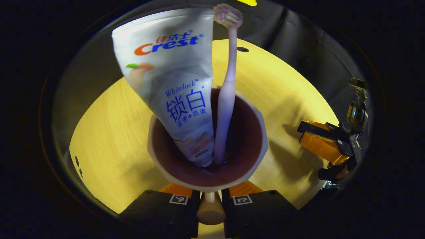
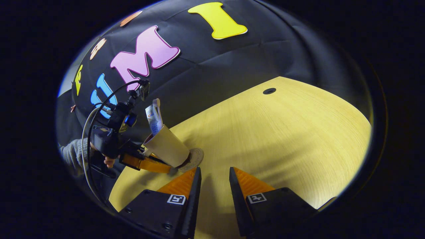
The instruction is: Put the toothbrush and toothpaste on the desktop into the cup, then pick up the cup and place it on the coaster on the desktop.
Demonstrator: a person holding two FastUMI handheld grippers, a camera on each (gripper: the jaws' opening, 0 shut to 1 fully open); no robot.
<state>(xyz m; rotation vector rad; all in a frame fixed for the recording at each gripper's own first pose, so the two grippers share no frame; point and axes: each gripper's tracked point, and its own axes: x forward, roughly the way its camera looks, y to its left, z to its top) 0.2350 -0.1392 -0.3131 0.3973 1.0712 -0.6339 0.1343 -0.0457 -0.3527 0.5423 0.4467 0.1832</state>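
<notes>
Beige faceted plastic cup [image 1: 207, 181] w/ dark interior is held by left tongs [image 1: 210, 199]: the two fingers sit either side of its small handle [image 1: 210, 209], close together, pinching it. Reads as a handle grip so the cup body stays free to set down.

White toothpaste tube [image 1: 169, 83] stands in the cup cap-down and leans to one side of the rim. Pale pink toothbrush [image 1: 227, 99] is handle-down next to it, bristle head up and out. Both are loaded, so step 1 looks done.

In right gripper view the cup [image 2: 167, 146] is tilted, mouth toward the holder, base edge at or just over the round pale coaster [image 2: 192, 158] on the yellow wood-grain counter [image 2: 282, 139]. Can't tell whether the base is touching or just above. Tilt prob comes from the handle grip, wrist not levelled yet. A hand in a grey sleeve [image 2: 71, 152] holds the left tongs [image 2: 146, 162] there.

Right tongs [image 2: 214, 186] are parted wide w/ nothing between the fingers, parked low over the counter near the coaster. Out of the way, looks like standby. They also show off to the side in left gripper view [image 1: 327, 144].

Est: final placement step. Next needs levelling the cup, centring it on the coaster, then release. Risk: tall tube makes it top-heavy, could tip if released while tilted.
</notes>
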